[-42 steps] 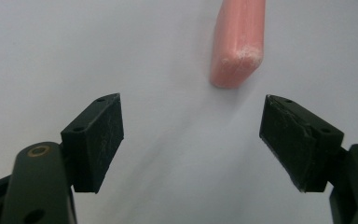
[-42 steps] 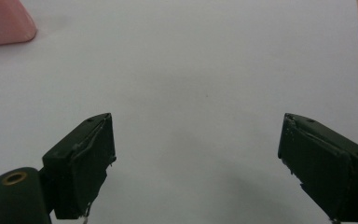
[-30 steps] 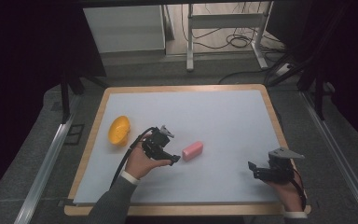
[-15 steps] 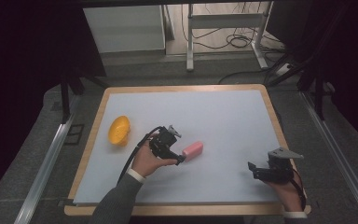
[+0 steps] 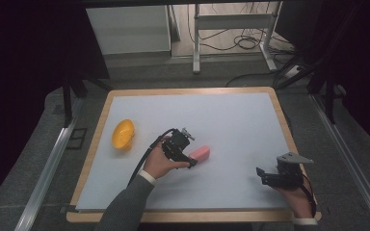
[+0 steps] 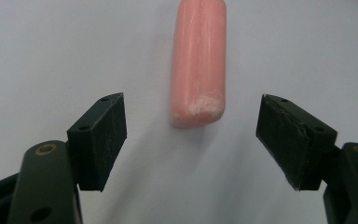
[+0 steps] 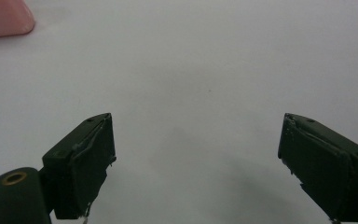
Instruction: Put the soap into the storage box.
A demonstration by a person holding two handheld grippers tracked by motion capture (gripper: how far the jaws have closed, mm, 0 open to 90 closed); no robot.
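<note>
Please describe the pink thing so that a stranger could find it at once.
On the white sheet of the wooden table, look near the middle, just ahead of the left tongs. The pink bar lies flat there, rounded and oblong, unlike the orange bowl at the left.

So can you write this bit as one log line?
left claw: open, closing, lined up on pink bar, not touching | right claw: open, idle | yellow bowl: untouched

This looks like a lab or recording studio set up for tests. A wood-edged counter [image 5: 101,125] with a plain white top stands on grey carpet, with metal rails [image 5: 48,168] on both sides, dark drapes or screens around it, probably, and loose cables [image 5: 241,43] under a metal frame [image 5: 231,21] behind.
</note>
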